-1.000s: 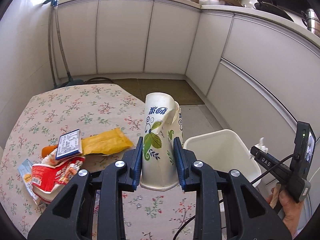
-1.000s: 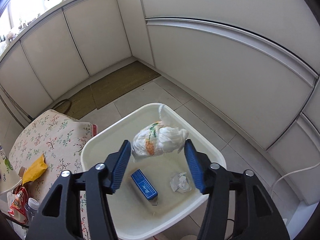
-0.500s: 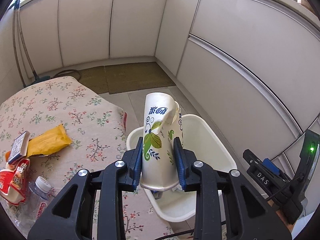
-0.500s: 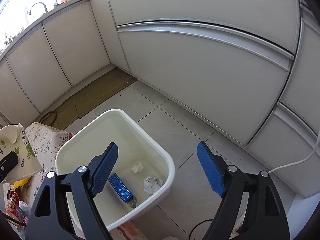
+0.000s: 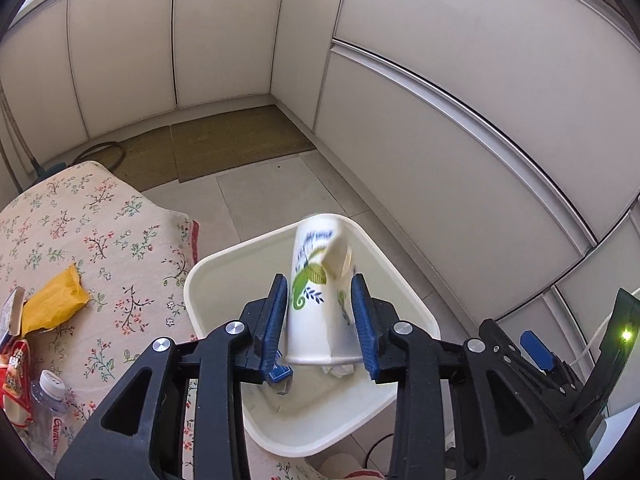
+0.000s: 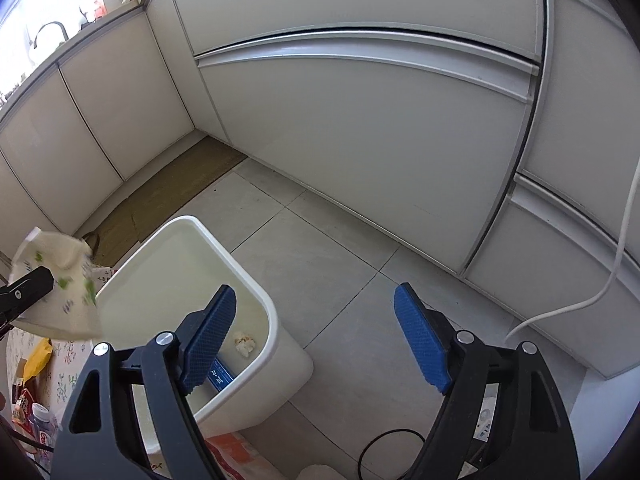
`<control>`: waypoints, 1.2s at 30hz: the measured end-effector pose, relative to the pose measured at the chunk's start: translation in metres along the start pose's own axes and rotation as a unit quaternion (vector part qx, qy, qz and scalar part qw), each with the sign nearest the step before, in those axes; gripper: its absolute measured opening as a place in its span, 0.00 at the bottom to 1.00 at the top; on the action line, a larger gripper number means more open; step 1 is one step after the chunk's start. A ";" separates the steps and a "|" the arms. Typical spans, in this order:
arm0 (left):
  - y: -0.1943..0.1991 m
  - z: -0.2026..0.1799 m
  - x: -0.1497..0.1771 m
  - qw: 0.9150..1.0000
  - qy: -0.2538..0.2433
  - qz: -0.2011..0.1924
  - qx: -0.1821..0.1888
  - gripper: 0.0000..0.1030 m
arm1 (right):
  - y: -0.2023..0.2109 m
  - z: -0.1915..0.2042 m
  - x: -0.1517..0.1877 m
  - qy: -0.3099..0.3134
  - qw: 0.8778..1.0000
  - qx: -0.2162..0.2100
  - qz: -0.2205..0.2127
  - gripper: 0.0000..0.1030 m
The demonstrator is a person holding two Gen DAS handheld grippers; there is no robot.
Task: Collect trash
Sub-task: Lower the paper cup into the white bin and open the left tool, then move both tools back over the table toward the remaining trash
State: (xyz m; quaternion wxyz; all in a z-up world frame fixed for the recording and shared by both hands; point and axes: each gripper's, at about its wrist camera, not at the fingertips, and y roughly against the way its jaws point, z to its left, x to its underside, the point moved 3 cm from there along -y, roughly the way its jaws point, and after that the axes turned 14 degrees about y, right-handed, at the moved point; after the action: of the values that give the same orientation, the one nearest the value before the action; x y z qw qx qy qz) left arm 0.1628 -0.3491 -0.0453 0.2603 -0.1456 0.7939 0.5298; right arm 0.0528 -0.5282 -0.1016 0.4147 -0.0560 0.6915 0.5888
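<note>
On my screens the biggest thing is the run of pale kitchen cabinets point(image 5: 460, 128) wrapping round the tiled floor point(image 6: 340, 264), with a brown mat point(image 5: 232, 140) lying in the corner. To my left is the table point(image 5: 92, 240) under a flowered cloth. Pressed up against its edge on the floor stands the white bin point(image 5: 208, 280).

My left claw point(image 5: 320, 320) hangs directly over the bin's mouth. The crumpled paper cup point(image 5: 316, 292), white with green leaves and blue lettering, sits between its blue pads, blurred and tilted; the jaws have just been opening, and I see a sliver of gap between the cup and the right-hand pad, so it looks loose rather than pinched. From the right camera the same cup point(image 6: 56, 288) shows at the left edge, above the bin's rim point(image 6: 224, 248).

My right claw point(image 6: 316, 340) is spread wide with nothing in it, hanging over the near side of the bin and the floor tiles.

Down in the bin lie a small blue box point(image 6: 221, 376) and a crumpled wad of paper point(image 6: 244, 343).

Left on the table: a yellow wrapper point(image 5: 52, 304), a red snack packet point(image 5: 16, 376) and a small clear plastic bottle point(image 5: 48, 404) with a white cap.
</note>
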 end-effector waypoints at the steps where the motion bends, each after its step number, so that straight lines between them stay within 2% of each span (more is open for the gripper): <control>1: -0.001 -0.001 0.001 1.000 0.000 0.002 -0.002 0.39 | 0.001 0.000 0.000 -0.001 1.000 0.000 0.000 0.77; 4: 0.001 0.002 0.005 1.000 0.002 -0.001 -0.010 0.52 | 0.004 0.000 0.000 -0.001 1.000 -0.004 -0.002 0.77; 10: 0.012 0.021 0.008 0.999 0.005 -0.017 -0.040 0.62 | 0.009 0.013 -0.001 0.008 1.000 -0.020 -0.005 0.77; 14: 0.021 0.038 0.008 0.998 0.010 -0.024 -0.056 0.64 | 0.014 0.026 -0.001 0.016 0.999 -0.026 -0.011 0.85; 27: 0.057 0.113 0.012 0.993 0.068 -0.036 -0.095 0.71 | 0.039 0.099 -0.005 0.084 0.994 -0.062 -0.026 0.85; 36: 0.091 0.160 0.013 0.987 0.104 -0.051 -0.113 0.71 | 0.061 0.170 -0.008 0.148 0.984 -0.096 -0.035 0.85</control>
State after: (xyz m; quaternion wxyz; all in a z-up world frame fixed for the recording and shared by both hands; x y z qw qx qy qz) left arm 0.1473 -0.1660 -0.0317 0.1849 -0.2682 0.7434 0.5841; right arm 0.1096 -0.3671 -0.0427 0.3208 -0.2063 0.6834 0.6225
